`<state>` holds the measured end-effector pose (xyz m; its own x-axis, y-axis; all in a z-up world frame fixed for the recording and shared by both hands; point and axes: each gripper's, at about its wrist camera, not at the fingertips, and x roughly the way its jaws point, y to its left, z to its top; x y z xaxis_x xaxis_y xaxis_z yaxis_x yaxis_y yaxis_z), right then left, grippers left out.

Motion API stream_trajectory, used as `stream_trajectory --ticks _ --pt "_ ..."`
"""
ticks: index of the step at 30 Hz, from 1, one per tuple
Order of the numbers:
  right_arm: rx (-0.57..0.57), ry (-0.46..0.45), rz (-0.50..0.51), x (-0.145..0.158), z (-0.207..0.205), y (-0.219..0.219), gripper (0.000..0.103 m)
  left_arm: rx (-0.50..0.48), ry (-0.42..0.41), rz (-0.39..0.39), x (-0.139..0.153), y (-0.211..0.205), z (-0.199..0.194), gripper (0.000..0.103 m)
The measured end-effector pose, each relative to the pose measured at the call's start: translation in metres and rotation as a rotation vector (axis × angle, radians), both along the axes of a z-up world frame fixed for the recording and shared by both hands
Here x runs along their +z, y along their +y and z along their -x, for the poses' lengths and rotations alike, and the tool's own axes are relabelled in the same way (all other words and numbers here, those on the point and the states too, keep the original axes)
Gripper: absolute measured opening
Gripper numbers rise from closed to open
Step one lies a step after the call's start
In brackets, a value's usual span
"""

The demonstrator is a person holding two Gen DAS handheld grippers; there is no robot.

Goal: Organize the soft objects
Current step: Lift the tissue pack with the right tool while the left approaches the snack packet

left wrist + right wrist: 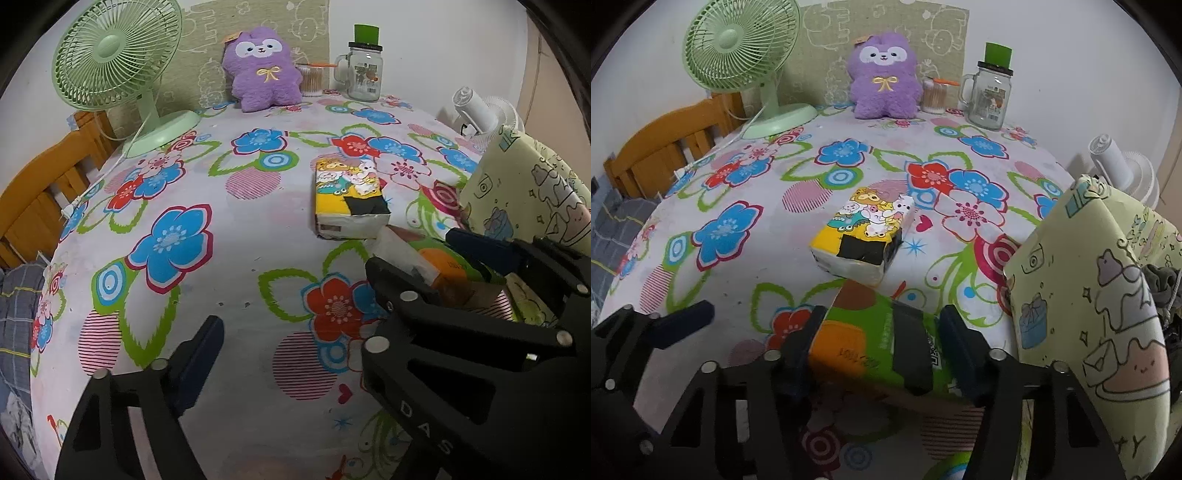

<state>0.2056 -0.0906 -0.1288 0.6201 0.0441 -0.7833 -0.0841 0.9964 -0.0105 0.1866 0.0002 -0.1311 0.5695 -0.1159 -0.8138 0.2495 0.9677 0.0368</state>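
We count two tissue packs (862, 236) (875, 332), one plush toy (884, 77), two fans (738, 48) (1119, 166), one jar (990, 96), one bag (1100, 295).

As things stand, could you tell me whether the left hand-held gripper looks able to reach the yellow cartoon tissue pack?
Probably yes. The left hand-held gripper is open and empty, and only bare floral cloth lies between it and the yellow tissue pack; the right hand-held gripper sits off to the side.

Glossy plastic wrap covers the green tissue pack (871, 339); the purple plush toy (884, 77) looks fuzzy, the tablecloth (768, 236) matt.
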Motion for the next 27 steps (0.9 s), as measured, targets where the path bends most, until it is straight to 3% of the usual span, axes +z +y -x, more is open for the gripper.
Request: stream_trajectory --ticks 5,14,27 --pt "-0.011 0.007 -0.026 0.005 0.001 -0.004 0.053 -0.004 -0.012 0.002 0.006 -0.005 0.001 0.069" --pt "-0.056 -0.005 -0.078 0.02 -0.003 -0.018 0.048 -0.023 -0.058 -0.033 0.023 -0.015 -0.009 0.069" --pt "-0.116 -0.017 -0.136 0.032 -0.024 -0.027 0.048 -0.039 -0.032 -0.035 0.02 -0.014 -0.041 0.069"
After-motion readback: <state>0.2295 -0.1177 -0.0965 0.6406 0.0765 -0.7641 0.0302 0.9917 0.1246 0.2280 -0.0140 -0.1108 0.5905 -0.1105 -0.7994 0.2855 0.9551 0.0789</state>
